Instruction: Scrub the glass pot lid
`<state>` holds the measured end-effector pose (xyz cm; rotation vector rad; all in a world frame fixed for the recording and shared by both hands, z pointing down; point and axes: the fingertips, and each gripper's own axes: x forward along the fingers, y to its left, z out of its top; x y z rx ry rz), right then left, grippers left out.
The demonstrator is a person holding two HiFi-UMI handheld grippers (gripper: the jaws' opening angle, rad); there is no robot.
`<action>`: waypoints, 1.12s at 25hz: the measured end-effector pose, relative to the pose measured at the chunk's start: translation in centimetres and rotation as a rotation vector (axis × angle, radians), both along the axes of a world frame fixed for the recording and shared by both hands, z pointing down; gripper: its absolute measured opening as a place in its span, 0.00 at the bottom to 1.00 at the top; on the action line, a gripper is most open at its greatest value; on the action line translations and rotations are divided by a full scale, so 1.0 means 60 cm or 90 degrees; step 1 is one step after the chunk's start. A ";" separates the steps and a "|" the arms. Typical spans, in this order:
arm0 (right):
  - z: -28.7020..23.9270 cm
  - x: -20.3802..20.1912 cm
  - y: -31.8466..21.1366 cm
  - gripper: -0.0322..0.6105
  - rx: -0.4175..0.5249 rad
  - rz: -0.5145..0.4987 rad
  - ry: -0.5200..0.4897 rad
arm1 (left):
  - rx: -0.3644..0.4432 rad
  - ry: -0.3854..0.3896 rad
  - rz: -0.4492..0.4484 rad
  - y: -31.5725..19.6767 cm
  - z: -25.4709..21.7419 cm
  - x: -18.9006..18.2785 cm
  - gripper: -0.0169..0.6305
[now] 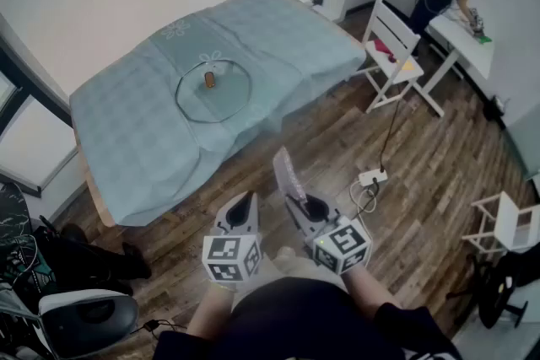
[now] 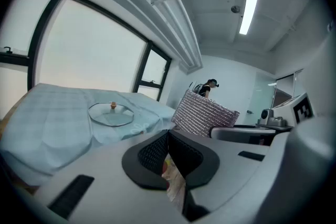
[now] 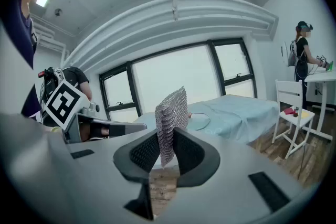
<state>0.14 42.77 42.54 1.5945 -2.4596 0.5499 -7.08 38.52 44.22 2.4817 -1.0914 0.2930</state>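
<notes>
Head view first: the glass pot lid (image 1: 221, 104) lies flat, knob (image 1: 209, 79) up, mid-way along the cloth-covered bench (image 1: 287, 38), well apart from both grippers, which hang low over the wooden floor (image 1: 422, 173). It's glass, so I'd call it weighty, rigid, slick and breakable. The knob looks like the place to take hold, or press it down there to steady it. The cloth beneath may well slide and bunch. There's bare bench all round the lid, with every edge well off. A white chair (image 1: 392, 55) stands near the bench's far corner, clear of the approach.

Left gripper view: the left gripper (image 2: 168, 136) is clenched, pads together, nothing held. The lid sits ahead on the cloth.

Right gripper view: the right gripper (image 3: 167, 141) is grasping a silvery mesh scrubber (image 3: 172, 107), which stands upright between the pads and looks soft, light and floppy.
</notes>
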 end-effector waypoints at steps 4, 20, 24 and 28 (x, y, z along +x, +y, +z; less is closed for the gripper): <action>0.002 0.012 0.026 0.16 0.008 -0.002 0.001 | 0.001 0.011 -0.006 0.017 -0.002 0.014 0.03; -0.001 0.042 0.019 0.16 0.058 -0.025 -0.005 | -0.008 0.009 -0.033 0.012 0.004 0.039 0.03; 0.001 0.044 0.021 0.16 0.060 -0.032 -0.018 | -0.016 0.007 -0.049 0.018 0.014 0.035 0.03; 0.002 0.044 0.026 0.16 0.042 -0.043 -0.026 | -0.029 0.006 -0.065 0.028 0.026 0.030 0.03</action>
